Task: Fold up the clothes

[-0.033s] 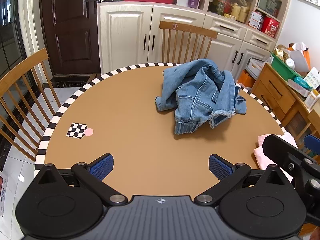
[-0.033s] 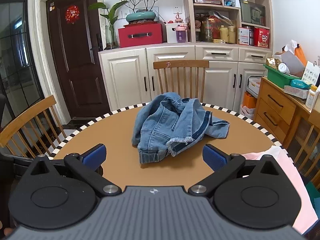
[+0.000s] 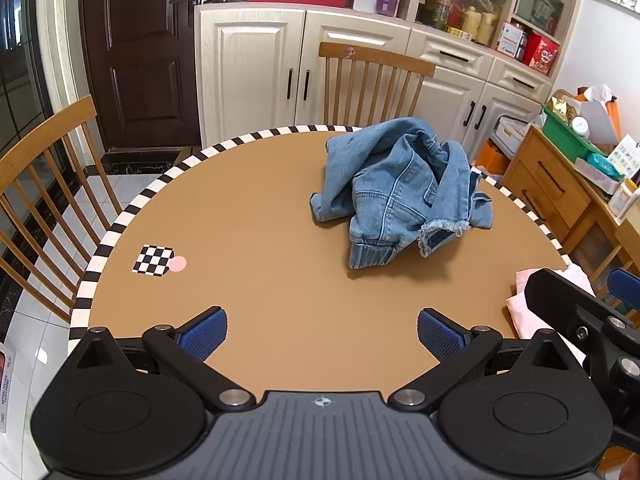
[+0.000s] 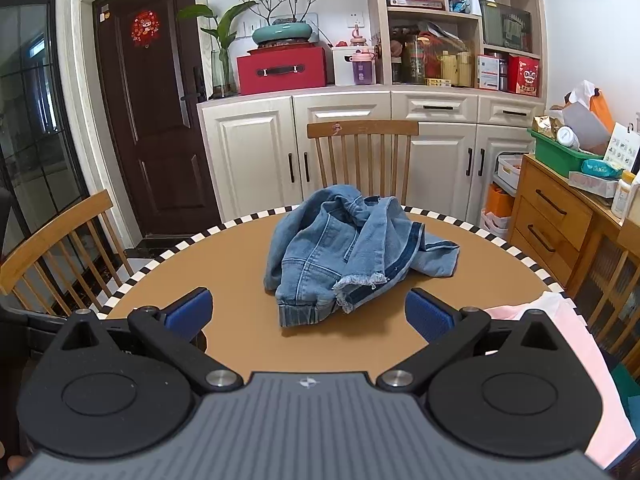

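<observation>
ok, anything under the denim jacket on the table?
Only the brown table shows around the crumpled denim jacket, which lies in a heap with a cuff and frayed hem toward the cameras. Whatever is beneath the heap is covered. Both grippers, left and right, are open, short of it.

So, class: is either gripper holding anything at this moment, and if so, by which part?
Nothing is held. The left gripper and right gripper are both open and empty, short of the crumpled denim jacket on the table.

From my left wrist feed: jacket (image 3: 400,192) on table (image 3: 256,216) at 1 o'clock, marker card (image 3: 154,260) at 10. Folded garment (image 3: 520,300) at 3; chair (image 3: 372,80) behind the jacket.
</observation>
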`<state>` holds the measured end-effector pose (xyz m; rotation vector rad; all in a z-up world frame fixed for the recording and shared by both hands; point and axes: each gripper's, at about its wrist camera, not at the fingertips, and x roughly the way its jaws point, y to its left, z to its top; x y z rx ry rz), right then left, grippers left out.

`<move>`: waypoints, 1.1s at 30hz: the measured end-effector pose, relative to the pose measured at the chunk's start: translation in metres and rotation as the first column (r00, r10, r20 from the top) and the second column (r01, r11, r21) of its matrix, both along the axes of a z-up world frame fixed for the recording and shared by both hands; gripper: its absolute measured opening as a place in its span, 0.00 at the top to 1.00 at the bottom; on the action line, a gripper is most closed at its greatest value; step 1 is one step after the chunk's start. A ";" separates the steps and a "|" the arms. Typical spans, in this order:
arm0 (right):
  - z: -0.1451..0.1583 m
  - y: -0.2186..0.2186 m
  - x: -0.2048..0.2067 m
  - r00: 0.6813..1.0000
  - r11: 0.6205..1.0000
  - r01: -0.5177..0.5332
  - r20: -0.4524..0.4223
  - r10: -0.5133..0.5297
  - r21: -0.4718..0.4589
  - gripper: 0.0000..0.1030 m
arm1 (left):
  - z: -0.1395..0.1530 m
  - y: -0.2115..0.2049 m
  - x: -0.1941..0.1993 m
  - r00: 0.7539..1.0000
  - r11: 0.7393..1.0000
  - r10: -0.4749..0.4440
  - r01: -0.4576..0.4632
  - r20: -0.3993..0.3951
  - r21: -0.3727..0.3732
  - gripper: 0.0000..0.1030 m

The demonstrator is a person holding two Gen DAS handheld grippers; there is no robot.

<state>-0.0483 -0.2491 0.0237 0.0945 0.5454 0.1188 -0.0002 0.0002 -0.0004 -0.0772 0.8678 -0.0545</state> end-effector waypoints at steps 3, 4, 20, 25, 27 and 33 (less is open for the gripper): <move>-0.002 0.000 0.001 1.000 1.000 -0.002 -0.008 0.002 -0.004 0.00 | -0.001 0.000 0.000 1.000 1.000 -0.002 0.002 -0.009 -0.006 0.00; -0.002 0.001 0.001 1.000 1.000 -0.003 -0.010 0.003 -0.006 0.00 | -0.001 0.000 -0.001 1.000 1.000 -0.002 0.002 -0.012 -0.008 0.00; -0.007 -0.005 0.006 0.999 1.000 -0.006 -0.036 0.006 0.007 0.00 | -0.003 -0.004 0.001 0.999 1.000 -0.019 0.019 -0.046 -0.020 0.00; -0.009 -0.008 0.008 0.999 1.000 -0.005 -0.040 0.005 0.013 0.00 | -0.006 -0.005 0.003 0.999 1.000 -0.023 0.022 -0.049 -0.019 0.00; -0.009 -0.008 0.009 0.999 1.000 -0.003 -0.042 0.004 0.014 0.00 | -0.007 -0.005 0.004 0.998 0.999 -0.025 0.024 -0.053 -0.021 0.00; -0.010 -0.009 0.010 0.999 1.000 0.005 -0.048 -0.004 0.019 0.00 | -0.008 -0.007 0.007 0.998 0.999 -0.029 0.027 -0.059 -0.020 0.00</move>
